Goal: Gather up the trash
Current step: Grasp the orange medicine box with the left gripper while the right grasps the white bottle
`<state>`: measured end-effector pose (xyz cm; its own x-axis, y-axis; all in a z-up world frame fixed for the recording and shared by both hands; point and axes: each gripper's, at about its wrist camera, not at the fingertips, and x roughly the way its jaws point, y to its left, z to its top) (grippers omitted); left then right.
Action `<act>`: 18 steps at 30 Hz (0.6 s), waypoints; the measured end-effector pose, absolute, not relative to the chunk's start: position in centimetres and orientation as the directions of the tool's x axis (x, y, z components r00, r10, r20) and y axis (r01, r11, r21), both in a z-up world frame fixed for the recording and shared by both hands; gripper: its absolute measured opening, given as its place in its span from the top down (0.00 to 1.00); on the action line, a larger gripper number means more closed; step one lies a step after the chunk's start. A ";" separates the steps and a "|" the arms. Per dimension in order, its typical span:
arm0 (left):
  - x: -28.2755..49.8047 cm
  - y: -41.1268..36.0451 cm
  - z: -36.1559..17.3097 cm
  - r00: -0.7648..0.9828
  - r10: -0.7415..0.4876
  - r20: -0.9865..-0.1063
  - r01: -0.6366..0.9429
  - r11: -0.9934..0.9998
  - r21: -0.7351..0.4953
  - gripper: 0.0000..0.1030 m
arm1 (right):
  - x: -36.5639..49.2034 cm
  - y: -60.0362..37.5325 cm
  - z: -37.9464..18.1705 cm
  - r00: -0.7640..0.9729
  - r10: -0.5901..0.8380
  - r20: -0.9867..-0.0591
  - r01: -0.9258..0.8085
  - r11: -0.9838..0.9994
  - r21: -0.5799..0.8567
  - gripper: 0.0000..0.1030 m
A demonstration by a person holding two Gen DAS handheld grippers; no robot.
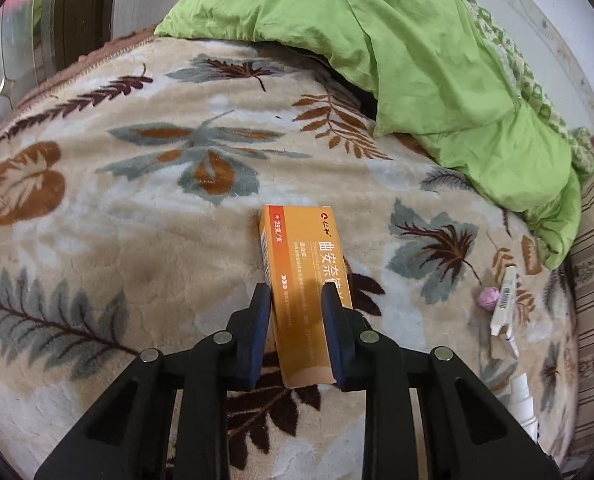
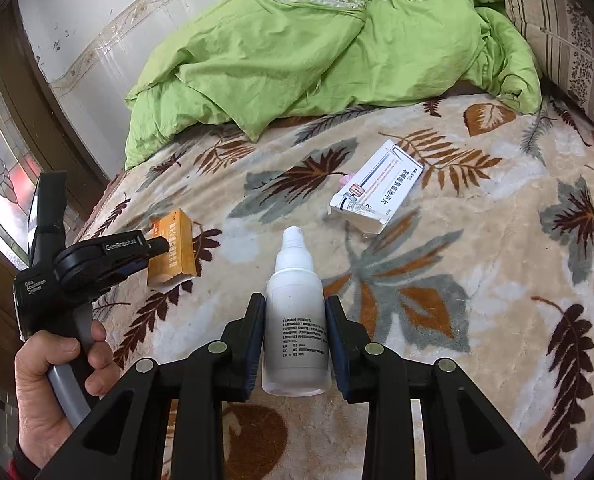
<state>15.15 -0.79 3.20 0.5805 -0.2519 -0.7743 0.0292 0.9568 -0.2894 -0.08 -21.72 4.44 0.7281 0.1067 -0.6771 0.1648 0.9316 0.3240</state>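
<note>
Left gripper (image 1: 296, 292) closed on orange box (image 1: 303, 280), one blue pad (image 1: 257, 332) pressed on each long side; box flat on leaf-pattern blanket (image 1: 137, 220), far end pointing away from the camera. Right gripper (image 2: 295, 306) around white bottle (image 2: 297, 320), pads (image 2: 253, 336) at both sides of its body, seeming to touch but firm clamping not possible to tell. Bottle lying on blanket, nozzle pointing away from the camera.

Places relative to bottle, right wrist view: orange box to the left, well apart, with left gripper on it and left hand (image 2: 53, 384) on the grey handle below. White box (image 2: 373, 190) beyond and to the right, apart, one end open. Small pink thing (image 2: 345, 179) just at far left corner of white box, mostly hidden. Green quilt (image 2: 297, 56) farther behind, crumpled, against wall (image 2: 97, 8). Striped pillow (image 2: 569, 40) far to the right, at blanket edge.

Left wrist view: pink ball (image 1: 489, 298) touching white box, both on blanket.
</note>
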 end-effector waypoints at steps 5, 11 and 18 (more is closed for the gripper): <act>15.1 -1.2 3.4 0.587 -0.231 -0.776 0.032 0.964 -0.263 0.76 | -0.1 -21.5 4.6 0.739 0.111 -0.665 0.152 0.934 0.325 0.69; 14.8 -1.5 4.4 0.622 -0.216 -0.753 0.024 0.966 -0.257 0.16 | 0.1 -21.6 4.6 0.741 0.118 -0.661 0.150 0.930 0.335 0.69; 15.5 -3.5 2.9 0.602 -0.127 -0.788 0.038 0.991 -0.130 0.17 | -0.1 -21.5 4.7 0.744 0.128 -0.656 0.143 0.928 0.344 0.69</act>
